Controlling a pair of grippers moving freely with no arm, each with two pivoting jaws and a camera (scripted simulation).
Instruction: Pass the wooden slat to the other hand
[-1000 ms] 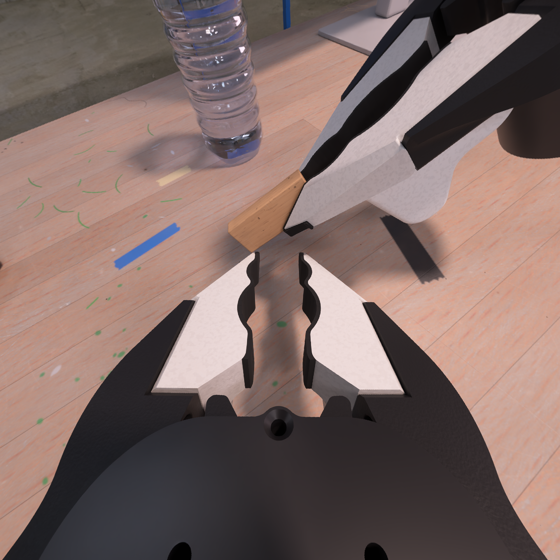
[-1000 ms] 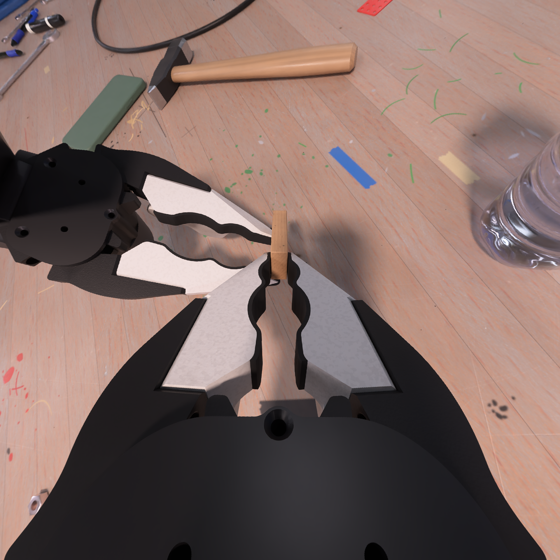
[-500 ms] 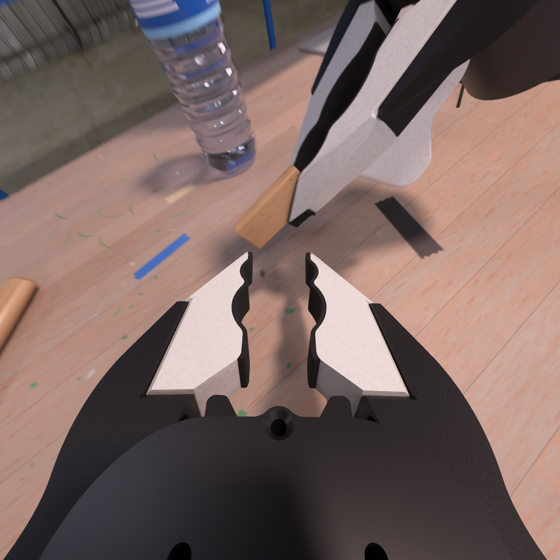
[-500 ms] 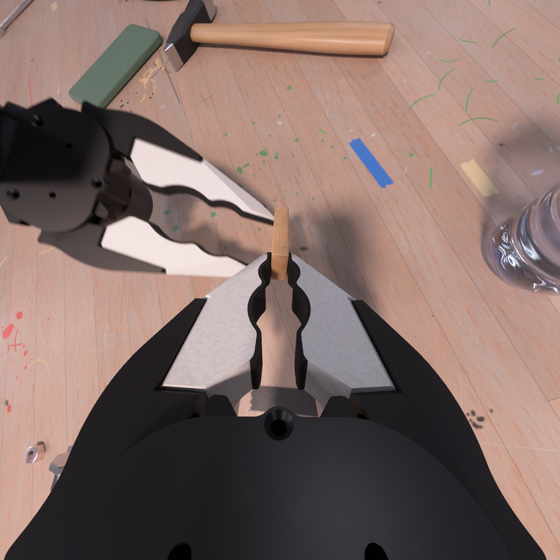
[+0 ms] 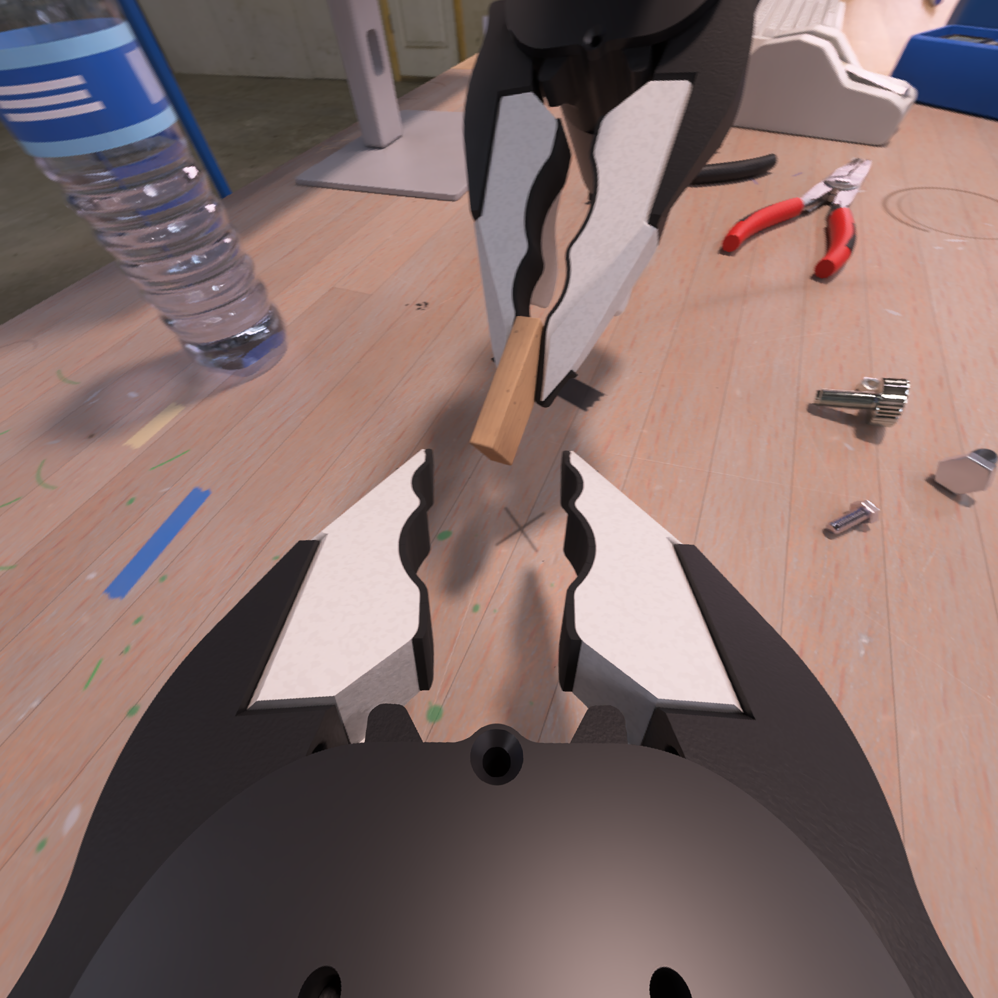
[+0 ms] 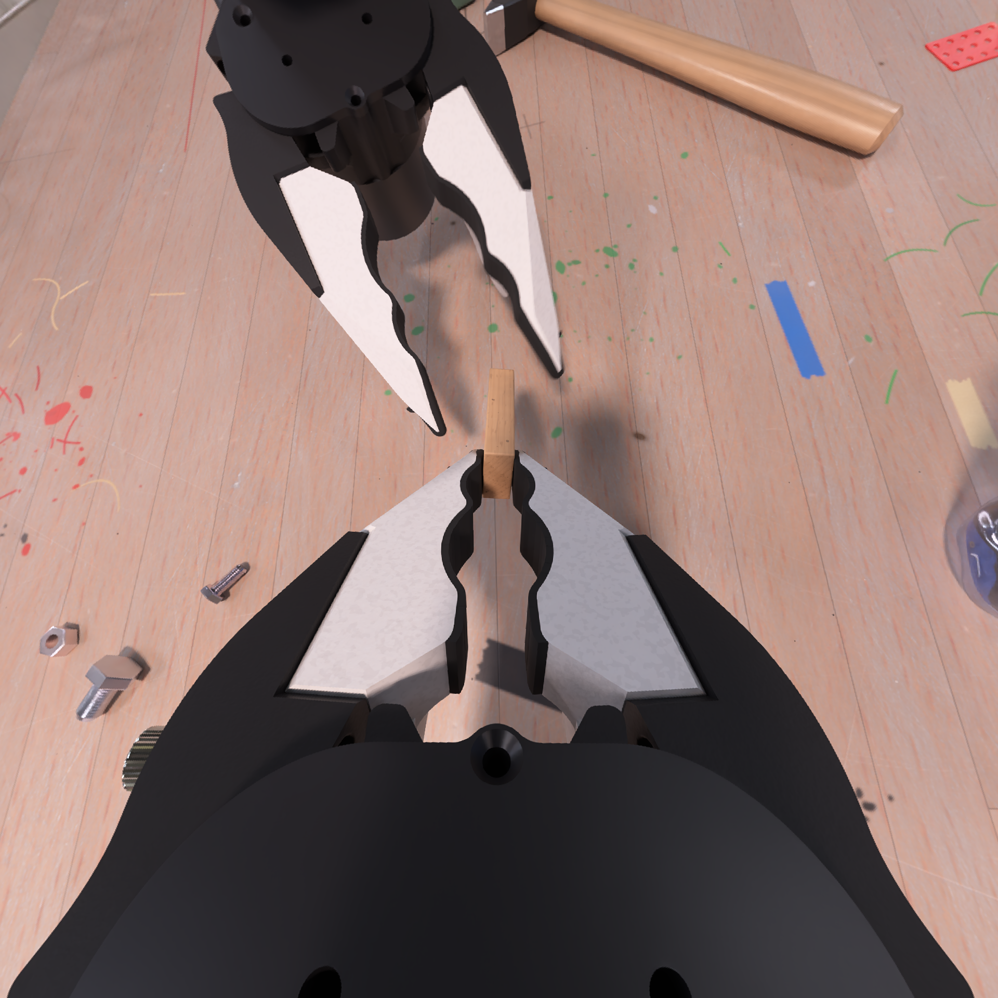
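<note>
Two tongs meet tip to tip above the surface [image 5: 729, 378].
Right tongs [image 6: 498, 469] clamp the wooden slat [image 6: 499, 418], its gripped end hidden; left tongs [image 5: 497, 459], spread wide and empty, face it from 12 o'clock.

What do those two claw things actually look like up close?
Both look alike. The left gripper and the right gripper each have a rounded matte black body that forks into two black prongs. Each prong carries a pale, speckled, wedge-shaped finger that tapers to a point, with a wavy black inner edge. A small round hole sits between the finger bases. No cables, sleeves or markings show.
</note>
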